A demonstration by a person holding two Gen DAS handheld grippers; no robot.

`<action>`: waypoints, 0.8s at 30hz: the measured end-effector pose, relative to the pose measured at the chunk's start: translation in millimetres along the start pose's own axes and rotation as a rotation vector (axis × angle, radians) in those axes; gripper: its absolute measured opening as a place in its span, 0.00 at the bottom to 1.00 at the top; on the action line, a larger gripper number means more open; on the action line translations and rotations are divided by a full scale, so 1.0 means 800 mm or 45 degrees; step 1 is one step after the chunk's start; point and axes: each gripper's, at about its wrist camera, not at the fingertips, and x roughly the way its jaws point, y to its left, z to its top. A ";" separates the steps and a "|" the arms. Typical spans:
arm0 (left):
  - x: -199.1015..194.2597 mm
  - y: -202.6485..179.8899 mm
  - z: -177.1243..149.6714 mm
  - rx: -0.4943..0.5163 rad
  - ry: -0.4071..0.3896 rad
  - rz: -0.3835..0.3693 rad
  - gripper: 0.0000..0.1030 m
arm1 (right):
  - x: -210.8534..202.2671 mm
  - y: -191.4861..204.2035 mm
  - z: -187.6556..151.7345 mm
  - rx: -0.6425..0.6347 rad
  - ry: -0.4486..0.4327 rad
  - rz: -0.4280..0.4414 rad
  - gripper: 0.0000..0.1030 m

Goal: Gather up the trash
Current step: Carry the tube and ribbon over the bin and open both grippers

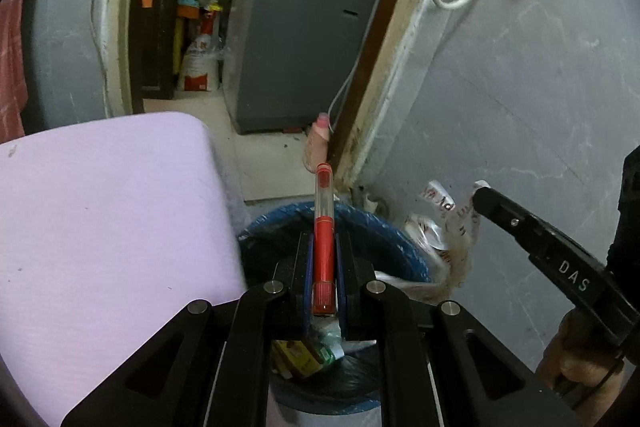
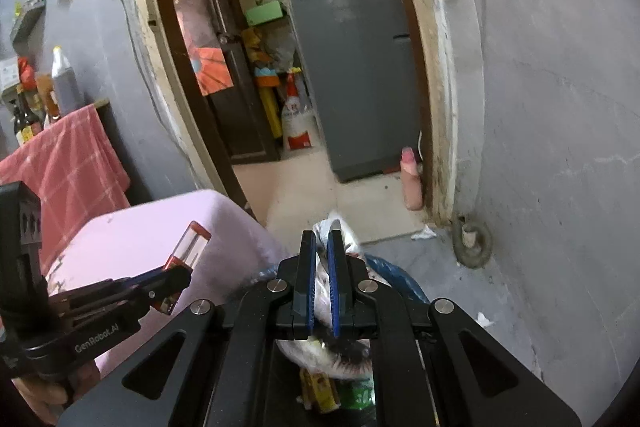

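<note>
While the left gripper [image 1: 324, 247] pinches a red marker [image 1: 323, 227] over the bin [image 1: 404, 247] and the right gripper [image 2: 322, 267] clamps a crinkled plastic wrapper [image 1: 444, 223] at two o'clock, dropping seems underway; next, both need releasing above the bin.

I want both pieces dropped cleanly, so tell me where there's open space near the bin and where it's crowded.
Free: the lilac tabletop left of the blue-rimmed trash bin, and the pale tiled floor between the bin and the grey cabinet. Crowded: the bin mouth, with yellow cartons inside, the red pen and crinkled plastic wrapper over it.
</note>
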 end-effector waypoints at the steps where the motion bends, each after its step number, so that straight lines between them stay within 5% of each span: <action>1: 0.005 -0.003 -0.002 0.010 0.013 0.002 0.08 | 0.003 -0.004 -0.004 0.006 0.015 0.006 0.04; 15: 0.037 -0.012 -0.025 0.036 0.113 -0.004 0.08 | 0.006 -0.022 -0.022 0.039 0.085 0.081 0.05; 21: 0.041 -0.010 -0.029 0.037 0.135 -0.014 0.15 | 0.007 -0.032 -0.028 0.070 0.096 0.098 0.25; 24: 0.038 -0.010 -0.030 0.019 0.116 -0.024 0.21 | 0.004 -0.033 -0.028 0.070 0.082 0.099 0.25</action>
